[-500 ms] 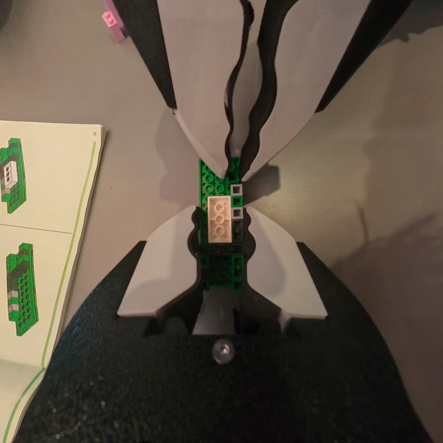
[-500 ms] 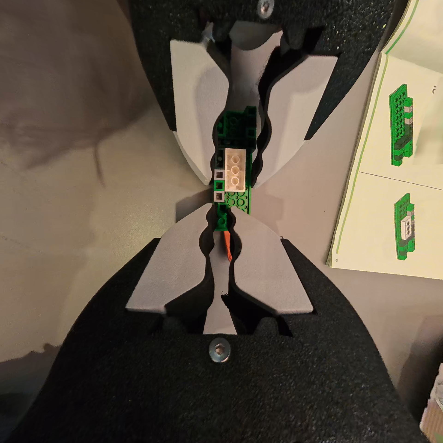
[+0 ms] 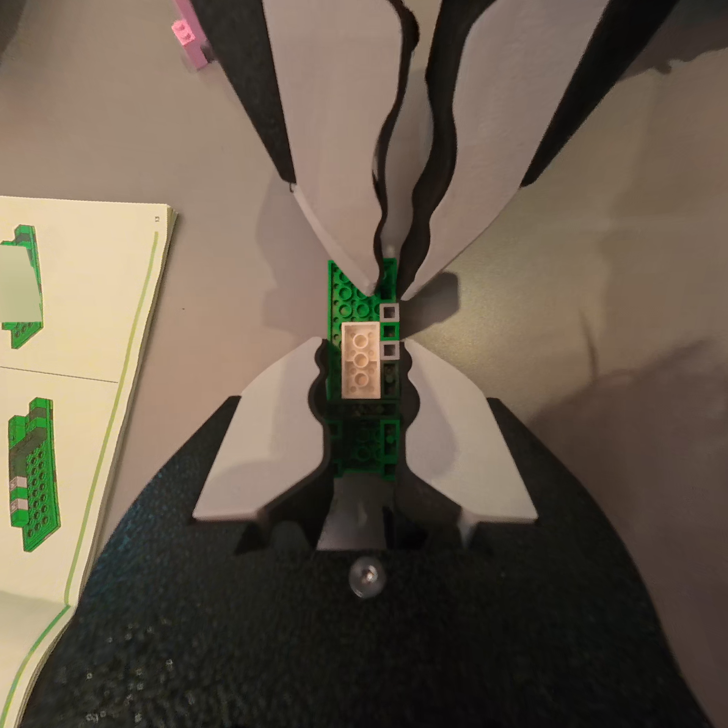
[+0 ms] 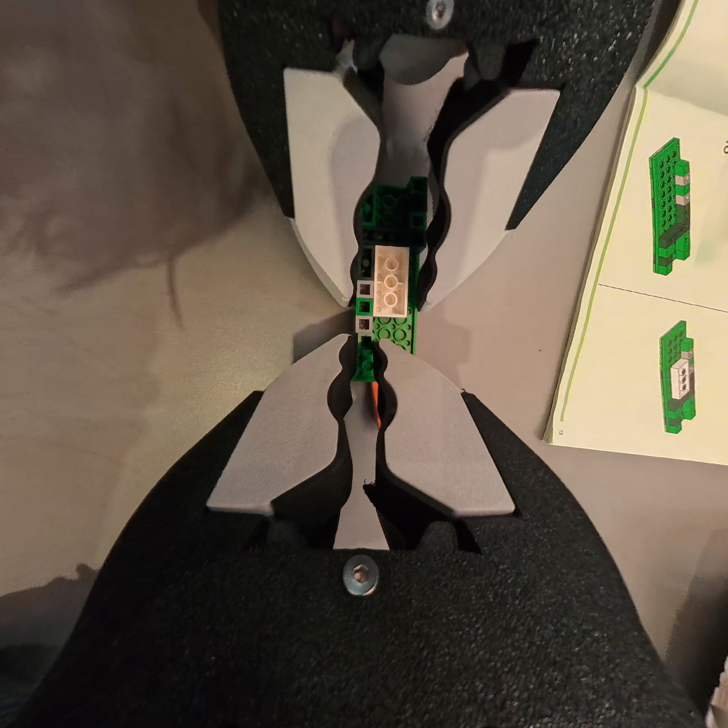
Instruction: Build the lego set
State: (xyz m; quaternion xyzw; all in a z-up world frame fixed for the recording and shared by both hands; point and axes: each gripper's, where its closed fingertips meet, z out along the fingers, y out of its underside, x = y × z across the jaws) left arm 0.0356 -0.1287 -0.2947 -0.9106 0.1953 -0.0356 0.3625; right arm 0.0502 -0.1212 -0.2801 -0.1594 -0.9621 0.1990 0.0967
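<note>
Green lego assembly (image 3: pixel 346 299): held above the table (image 3: pixel 571 315), flat, stud side to the cameras. White brick (image 3: pixel 360 360) seated on it beside two grey squares.

Left tool (image 3: pixel 362 354): clenched across one end of the assembly.

Right tool (image 4: pixel 366 346): clenched on the narrow opposite end. Orange sliver (image 4: pixel 376 405) between its fingers, unidentified.

Change from half a second ago: none to speak of; grips and placement as before. Judged a steady hold, the white-brick step likely finished.

Instruction booklet (image 3: pixel 98 295): open, showing green build diagrams and a corner page number. No brand legible.

Pink brick (image 3: pixel 189 43): loose, far edge.
</note>
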